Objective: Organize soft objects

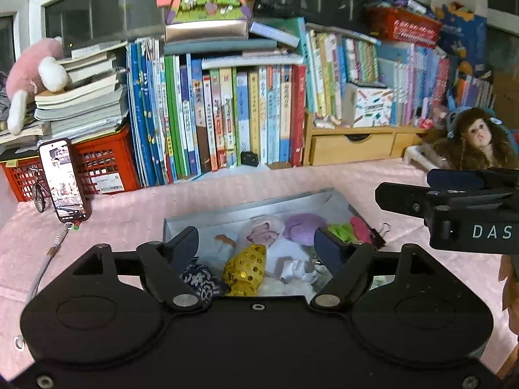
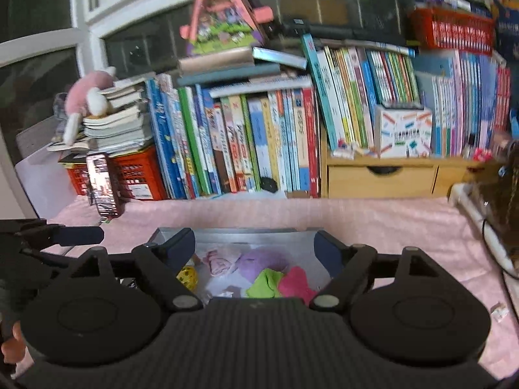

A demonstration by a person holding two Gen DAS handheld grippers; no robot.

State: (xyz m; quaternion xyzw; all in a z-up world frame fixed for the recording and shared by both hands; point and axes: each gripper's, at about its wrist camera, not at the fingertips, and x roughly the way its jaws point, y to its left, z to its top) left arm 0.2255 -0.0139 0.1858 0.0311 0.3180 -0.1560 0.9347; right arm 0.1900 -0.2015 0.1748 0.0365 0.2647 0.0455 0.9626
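The shallow grey open-topped box (image 1: 194,223) sits on the pink quilted cloth (image 1: 129,207) and holds the soft items: a gold sequinned pouch (image 1: 245,267), a lilac plush lump (image 1: 303,228), a pale pink-and-white cloth bundle (image 1: 262,231), lime green fabric (image 1: 340,231), a hot-pink piece (image 1: 360,228), a navy patterned cloth (image 1: 198,280) and crumpled white paper (image 1: 296,270).

Left gripper (image 1: 256,246): jaws spread, nothing between them, poised above the box. Right gripper (image 2: 256,249): likewise released and empty; the view is slightly blurred.

Risks, as judged:
- The items lie heaped; a closing jaw may snag two at once.
- The grippers work side by side and near each other; they may collide over the box.
- The upright phone in a dark case (image 1: 63,180) leans against the red plastic crate (image 1: 107,162); a wide swing could topple it.
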